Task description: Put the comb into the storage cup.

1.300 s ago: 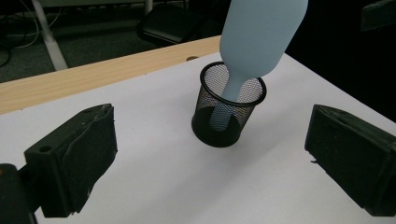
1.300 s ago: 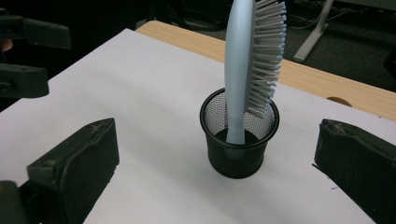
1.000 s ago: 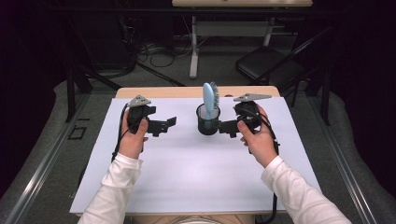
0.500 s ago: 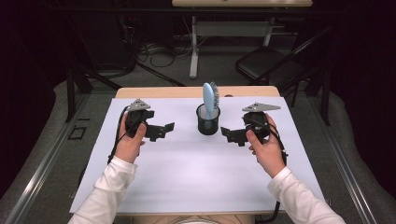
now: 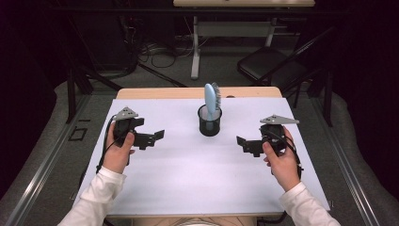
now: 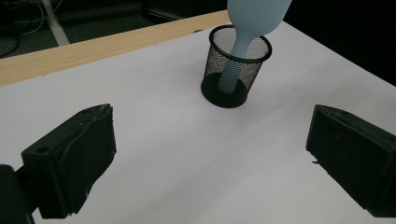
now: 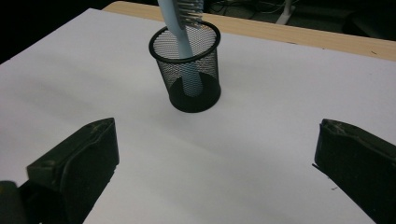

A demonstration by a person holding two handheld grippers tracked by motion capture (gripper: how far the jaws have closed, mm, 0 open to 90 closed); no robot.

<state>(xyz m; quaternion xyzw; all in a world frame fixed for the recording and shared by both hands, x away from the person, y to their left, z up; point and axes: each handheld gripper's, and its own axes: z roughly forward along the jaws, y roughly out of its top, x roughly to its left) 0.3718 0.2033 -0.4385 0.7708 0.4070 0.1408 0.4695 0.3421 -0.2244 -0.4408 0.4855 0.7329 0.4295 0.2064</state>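
A black mesh cup stands upright near the middle back of the white table cover. A light blue hairbrush stands in it, handle down, bristles facing right. The cup and brush show ahead of my left gripper, whose jaws stand wide apart and empty. The cup and brush also lie ahead of my right gripper, jaws wide and empty. From above, the left gripper sits left of the cup and the right gripper sits right of it.
The white cover lies over a wooden table whose bare back edge shows beyond the cup. Past the table are a black chair, a desk leg and floor cables.
My right gripper has drawn back from the cup, moving right and toward the person. The left gripper has shifted slightly left and toward the person. The brush stays in the cup.
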